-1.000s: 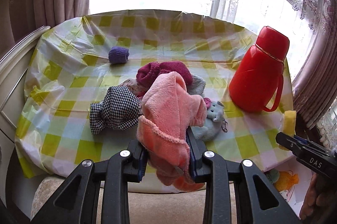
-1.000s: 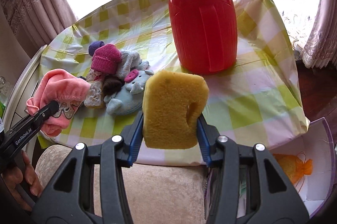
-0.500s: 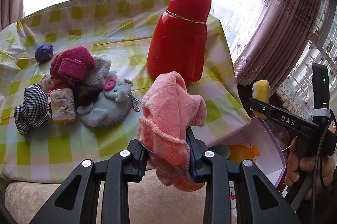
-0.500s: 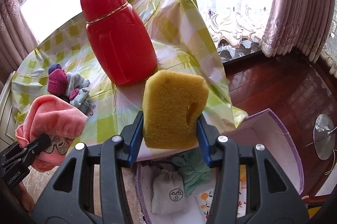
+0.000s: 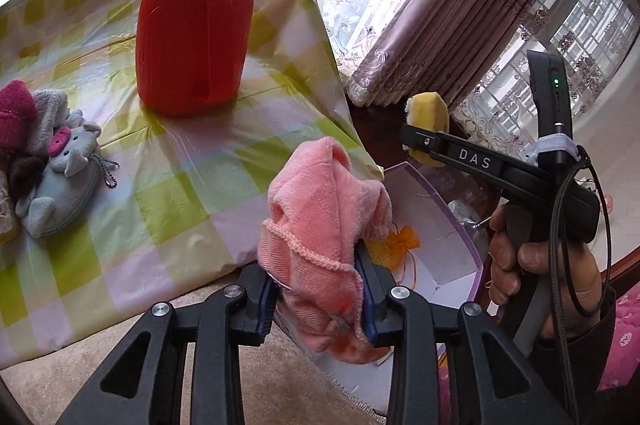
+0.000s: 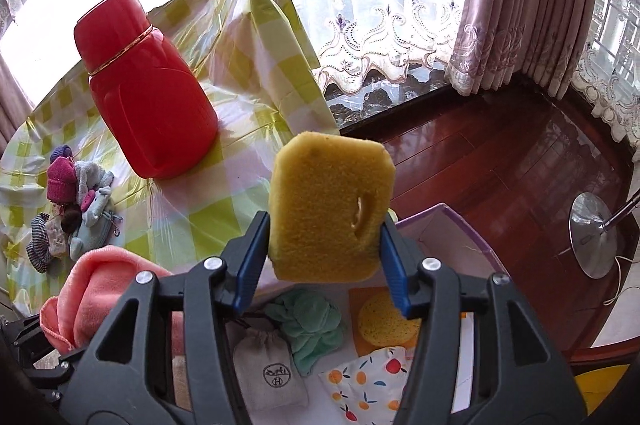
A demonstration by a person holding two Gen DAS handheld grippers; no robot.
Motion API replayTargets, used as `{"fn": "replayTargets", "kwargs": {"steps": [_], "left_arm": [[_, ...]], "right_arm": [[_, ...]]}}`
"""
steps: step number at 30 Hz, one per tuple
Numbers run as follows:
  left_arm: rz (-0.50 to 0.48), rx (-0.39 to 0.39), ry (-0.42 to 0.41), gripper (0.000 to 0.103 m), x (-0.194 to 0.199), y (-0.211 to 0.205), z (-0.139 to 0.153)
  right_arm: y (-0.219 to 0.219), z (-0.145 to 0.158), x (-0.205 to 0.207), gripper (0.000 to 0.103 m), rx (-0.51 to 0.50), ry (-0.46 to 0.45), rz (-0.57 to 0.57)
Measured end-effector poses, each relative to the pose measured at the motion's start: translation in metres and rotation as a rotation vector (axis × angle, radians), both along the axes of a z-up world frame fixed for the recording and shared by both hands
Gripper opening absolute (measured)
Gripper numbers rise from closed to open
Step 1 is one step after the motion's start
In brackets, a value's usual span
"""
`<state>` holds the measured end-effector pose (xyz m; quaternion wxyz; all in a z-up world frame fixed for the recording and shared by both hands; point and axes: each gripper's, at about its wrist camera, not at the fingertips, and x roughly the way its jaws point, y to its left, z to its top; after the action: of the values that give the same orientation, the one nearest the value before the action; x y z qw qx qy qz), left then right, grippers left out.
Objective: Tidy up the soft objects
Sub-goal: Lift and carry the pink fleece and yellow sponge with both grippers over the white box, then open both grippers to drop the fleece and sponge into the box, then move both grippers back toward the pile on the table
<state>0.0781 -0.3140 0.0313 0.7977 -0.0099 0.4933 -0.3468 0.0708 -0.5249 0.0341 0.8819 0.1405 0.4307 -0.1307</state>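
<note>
My left gripper (image 5: 316,277) is shut on a pink fleece cloth (image 5: 320,209), and its jaws are opening with the cloth still between the pads. It hangs past the table's right edge, over a white box with a purple rim (image 5: 436,193). My right gripper (image 6: 325,225) holds a yellow sponge (image 6: 320,193) above the same box (image 6: 452,221); its jaws are opening too, the pads still touching the sponge's sides. More soft things lie in a pile on the checked tablecloth (image 5: 168,201): a grey elephant plush (image 5: 60,185) and a magenta knit piece (image 5: 12,113).
A tall red thermos (image 5: 196,13) stands on the table near its right edge. Inside the box lie a green cloth (image 6: 312,325), a grey pouch (image 6: 268,365), a round yellow sponge (image 6: 384,321) and a fruit-print cloth (image 6: 364,385). A lamp base (image 6: 592,237) stands on the wooden floor.
Both grippers have swung right, from over the table to above the box beside it. Each carries its object along, and the jaws of both stand a little wider.
</note>
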Motion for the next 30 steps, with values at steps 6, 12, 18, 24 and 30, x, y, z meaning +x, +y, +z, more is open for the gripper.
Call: {"fn": "replayTargets", "kwargs": {"steps": [6,12,18,24,30], "left_arm": [[-0.009,0.018,0.029,0.061,0.003,-0.007,-0.009],[0.033,0.036,0.017,0.061,0.011,0.002,-0.01],[0.084,0.064,-0.03,0.061,0.019,0.02,-0.005],[0.19,0.092,-0.094,0.061,0.028,0.063,0.003],[0.346,0.084,-0.091,0.061,0.042,0.127,0.003]], "right_arm": [[-0.007,-0.001,0.0,0.076,-0.01,0.009,-0.028],[0.001,-0.007,0.004,0.076,0.01,0.016,0.008],[0.023,-0.007,0.008,0.076,0.027,0.012,0.073],[0.061,-0.01,0.021,0.076,0.021,0.039,0.168],[0.115,-0.012,0.036,0.076,0.044,0.054,0.293]]}}
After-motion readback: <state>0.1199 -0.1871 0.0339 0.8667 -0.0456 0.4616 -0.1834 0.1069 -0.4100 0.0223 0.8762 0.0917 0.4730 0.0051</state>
